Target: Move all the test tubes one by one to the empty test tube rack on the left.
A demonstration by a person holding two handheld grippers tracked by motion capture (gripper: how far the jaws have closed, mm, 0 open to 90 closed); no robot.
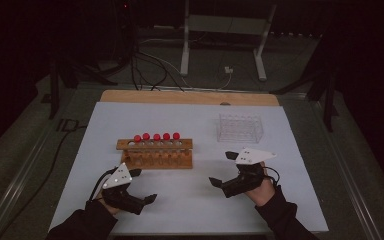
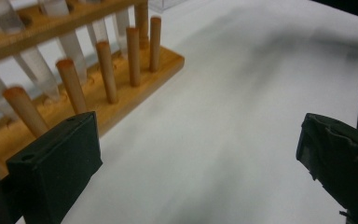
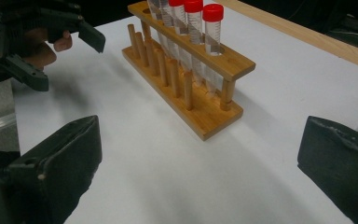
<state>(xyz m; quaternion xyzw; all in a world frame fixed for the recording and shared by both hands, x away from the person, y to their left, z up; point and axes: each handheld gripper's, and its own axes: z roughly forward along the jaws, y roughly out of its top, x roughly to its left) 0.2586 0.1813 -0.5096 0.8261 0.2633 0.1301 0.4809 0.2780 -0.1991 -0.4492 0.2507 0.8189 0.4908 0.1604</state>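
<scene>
While both the left gripper (image 1: 141, 186) and right gripper (image 1: 222, 167) hover wide apart and empty, the wooden rack (image 1: 156, 154) stands mid-desk between them. Risk: a careless reach could topple its five slim, smooth, red-capped tubes (image 1: 156, 137). Clear plastic rack (image 1: 240, 128) beyond.

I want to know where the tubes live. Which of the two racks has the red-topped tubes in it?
The wooden rack, in front of the left gripper. Five red-capped tubes stand in it, while the clear plastic rack farther right looks empty.
</scene>
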